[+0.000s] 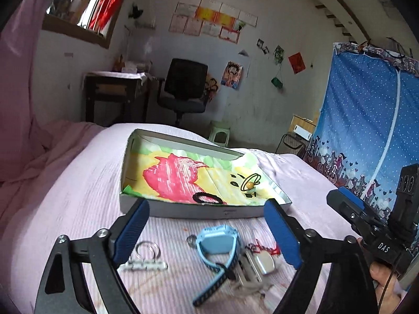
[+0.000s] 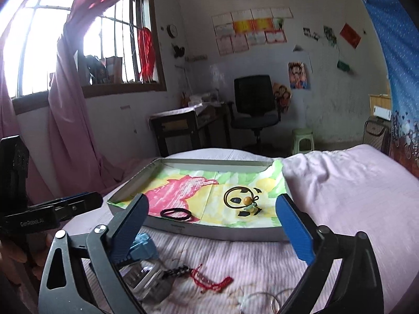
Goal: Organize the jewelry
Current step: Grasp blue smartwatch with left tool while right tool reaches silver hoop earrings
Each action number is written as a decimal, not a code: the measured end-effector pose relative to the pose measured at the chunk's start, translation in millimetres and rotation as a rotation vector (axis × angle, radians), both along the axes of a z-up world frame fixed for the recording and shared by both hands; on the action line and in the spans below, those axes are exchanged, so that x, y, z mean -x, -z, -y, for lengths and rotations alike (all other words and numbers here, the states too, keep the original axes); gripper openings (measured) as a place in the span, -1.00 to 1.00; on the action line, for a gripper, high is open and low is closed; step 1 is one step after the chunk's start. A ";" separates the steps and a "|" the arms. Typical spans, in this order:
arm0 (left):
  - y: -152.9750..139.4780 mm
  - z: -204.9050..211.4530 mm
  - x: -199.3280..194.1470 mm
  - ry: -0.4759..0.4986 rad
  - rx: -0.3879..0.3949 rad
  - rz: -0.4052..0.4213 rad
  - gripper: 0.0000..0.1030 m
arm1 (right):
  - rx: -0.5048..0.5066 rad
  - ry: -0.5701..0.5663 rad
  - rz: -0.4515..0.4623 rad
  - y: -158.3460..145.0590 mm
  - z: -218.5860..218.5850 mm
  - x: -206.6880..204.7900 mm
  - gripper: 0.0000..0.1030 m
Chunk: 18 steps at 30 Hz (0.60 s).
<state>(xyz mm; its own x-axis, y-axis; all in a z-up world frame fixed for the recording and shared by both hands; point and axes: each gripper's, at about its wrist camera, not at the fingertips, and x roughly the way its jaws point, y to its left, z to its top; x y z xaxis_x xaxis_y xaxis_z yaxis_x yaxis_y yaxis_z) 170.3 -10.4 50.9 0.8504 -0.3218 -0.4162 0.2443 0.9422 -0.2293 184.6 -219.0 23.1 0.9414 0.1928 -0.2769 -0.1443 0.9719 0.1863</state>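
Note:
A shallow grey box (image 1: 199,213) (image 2: 214,231) lined with a coloured drawing lies on the pink bed. In it are a black hair band (image 1: 207,198) (image 2: 175,214) and a thin black ring with an amber bead (image 1: 250,184) (image 2: 246,201). In front of the box lie a blue watch (image 1: 217,243) (image 2: 142,247), a silver watch (image 1: 258,263) (image 2: 146,280), a red cord bracelet (image 2: 212,281) (image 1: 264,248), silver rings (image 1: 146,250) (image 2: 267,301) and a clear clip (image 1: 144,265). My left gripper (image 1: 207,235) is open above the blue watch. My right gripper (image 2: 212,233) is open above the box's near wall.
A raised fold of pink bedding (image 2: 327,172) lies right of the box. Beyond the bed stand a desk (image 2: 183,125), a black office chair (image 2: 254,104) and a green stool (image 2: 302,141). A blue curtain (image 1: 366,130) hangs at right.

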 end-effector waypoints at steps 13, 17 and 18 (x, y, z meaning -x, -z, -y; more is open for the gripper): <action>27.9 4.3 49.2 0.004 -0.064 0.027 0.85 | 0.071 0.018 -0.074 16.4 4.2 56.4 0.97; 41.3 3.7 49.3 0.010 -0.076 0.003 0.85 | 0.087 0.022 -0.123 23.4 6.0 63.4 0.97; 43.1 3.3 47.5 0.010 -0.076 -0.004 0.85 | 0.084 0.022 -0.139 25.8 8.1 64.7 0.97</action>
